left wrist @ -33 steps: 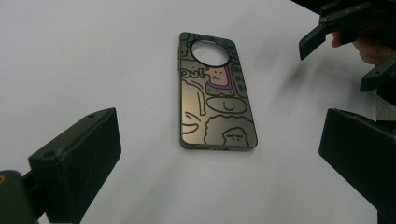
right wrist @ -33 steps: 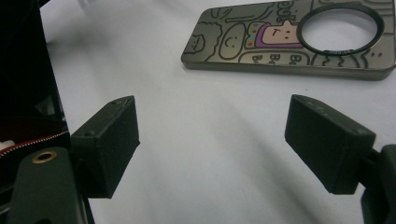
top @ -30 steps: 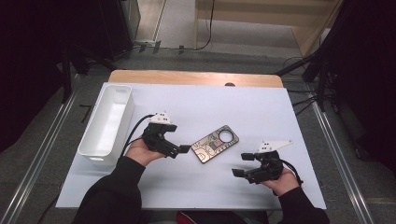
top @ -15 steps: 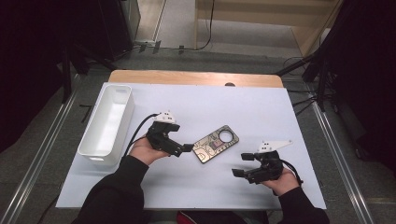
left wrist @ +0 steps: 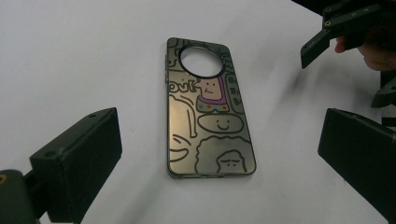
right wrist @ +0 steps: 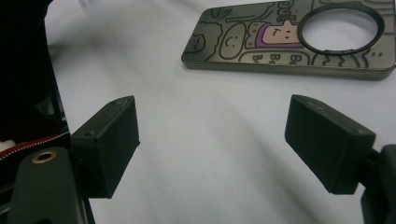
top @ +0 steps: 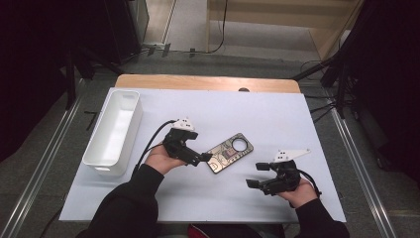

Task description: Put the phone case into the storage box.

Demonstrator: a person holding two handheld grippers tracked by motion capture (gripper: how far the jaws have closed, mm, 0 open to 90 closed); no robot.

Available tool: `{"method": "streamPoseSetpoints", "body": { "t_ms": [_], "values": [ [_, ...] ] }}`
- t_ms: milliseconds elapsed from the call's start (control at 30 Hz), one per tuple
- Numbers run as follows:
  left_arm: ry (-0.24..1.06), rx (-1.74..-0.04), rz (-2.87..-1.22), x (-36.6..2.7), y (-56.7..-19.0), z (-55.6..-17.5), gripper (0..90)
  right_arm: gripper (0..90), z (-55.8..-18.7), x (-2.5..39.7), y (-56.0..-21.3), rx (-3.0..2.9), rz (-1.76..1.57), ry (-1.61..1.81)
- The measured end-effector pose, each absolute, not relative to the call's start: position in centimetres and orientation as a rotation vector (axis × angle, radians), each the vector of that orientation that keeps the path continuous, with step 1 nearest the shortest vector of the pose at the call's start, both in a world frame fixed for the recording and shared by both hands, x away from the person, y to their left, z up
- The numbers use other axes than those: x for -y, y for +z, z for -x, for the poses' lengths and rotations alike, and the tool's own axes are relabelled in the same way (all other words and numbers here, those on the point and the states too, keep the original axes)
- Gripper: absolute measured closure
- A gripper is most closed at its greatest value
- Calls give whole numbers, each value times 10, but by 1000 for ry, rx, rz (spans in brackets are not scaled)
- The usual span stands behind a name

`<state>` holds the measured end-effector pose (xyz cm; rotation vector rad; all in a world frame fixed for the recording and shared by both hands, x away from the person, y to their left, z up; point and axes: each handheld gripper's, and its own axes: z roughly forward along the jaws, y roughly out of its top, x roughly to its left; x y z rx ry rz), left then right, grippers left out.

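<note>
A phone case [top: 229,152] printed with cartoon doodles and a round camera hole lies flat on the white table mat [top: 297,119]. My left gripper [top: 202,158] is open just left of the case's near end. In the left gripper view the case [left wrist: 205,107] lies between and ahead of the wide-apart jaws of the left gripper [left wrist: 222,149]. My right gripper [top: 255,174] is open, low over the mat to the right of the case and apart from it. In the right gripper view the case [right wrist: 280,39] lies beyond the spread jaws of the right gripper [right wrist: 219,140].
A long white bin [top: 113,131] stands along the mat's left side. A wooden table edge [top: 208,82] runs behind the mat. The right gripper [left wrist: 345,28] appears at the top right of the left gripper view.
My left gripper has shifted a little to the right, closer to the phone case. The right gripper and the case have stayed put.
</note>
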<state>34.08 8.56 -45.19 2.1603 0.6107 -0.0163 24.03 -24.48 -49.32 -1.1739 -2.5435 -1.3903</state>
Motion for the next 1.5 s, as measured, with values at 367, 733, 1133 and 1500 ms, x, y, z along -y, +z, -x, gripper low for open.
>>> {"method": "streamPoseSetpoints", "body": {
  "t_ms": [367, 733, 1133, 1500],
  "values": [
    [-19, -605, -2164, -75, -457, -344, 0, 166, -240, 245, -493, 2542, 1174, -1390],
    [-5, -605, -2183, -65, -467, -348, 0, 166, -240, 245, -493, 2543, 1172, -1390],
    [5, -599, -2198, -51, -475, -351, 0, 166, -240, 245, -493, 2542, 1172, -1389],
    [9, -620, -2189, -43, -482, -352, 0, 166, -240, 245, -493, 2543, 1169, -1389]
  ]
}}
